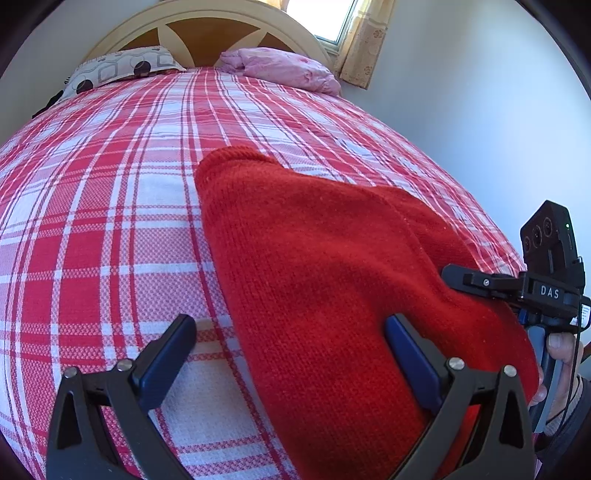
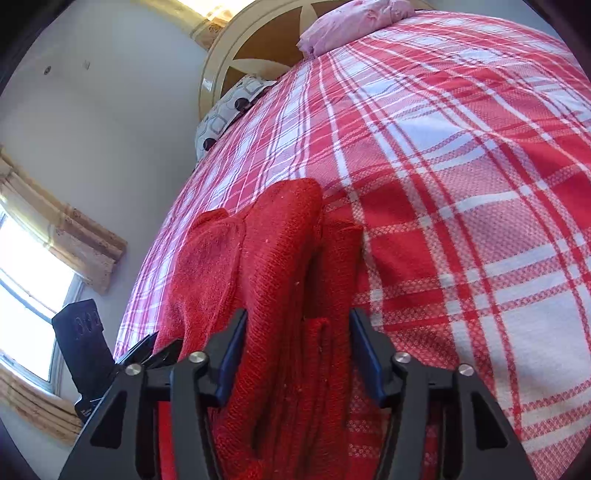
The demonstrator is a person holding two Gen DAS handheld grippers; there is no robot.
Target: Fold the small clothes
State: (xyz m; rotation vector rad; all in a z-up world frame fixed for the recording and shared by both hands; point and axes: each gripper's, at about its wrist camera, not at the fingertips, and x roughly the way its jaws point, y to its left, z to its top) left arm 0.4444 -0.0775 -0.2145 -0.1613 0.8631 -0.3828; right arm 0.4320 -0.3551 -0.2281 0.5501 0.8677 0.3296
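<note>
1. A red knitted garment (image 1: 314,266) lay on the red-and-white plaid bedspread (image 1: 110,221), filling the centre and lower right of the left wrist view.
2. The left claw (image 1: 291,354) stood wide apart at the bottom of that frame; its left finger hung over bare bedspread and its right finger (image 1: 410,358) sat over the red knit, with nothing pinched between them.
3. At the right edge of the left wrist view, the right claw (image 1: 476,282) reached in against the garment's edge, a hand (image 1: 561,354) gripping its handle below.
4. In the right wrist view the garment (image 2: 273,280) ran from mid-frame down to the bottom, bunched in folds between the right claw's (image 2: 299,354) fingers; I cannot tell whether the fingers were pressing the fabric.
5. A pink pillow (image 1: 284,68) and a patterned pillow (image 1: 122,68) rested by the headboard (image 1: 207,26) at the top of the frame.
</note>
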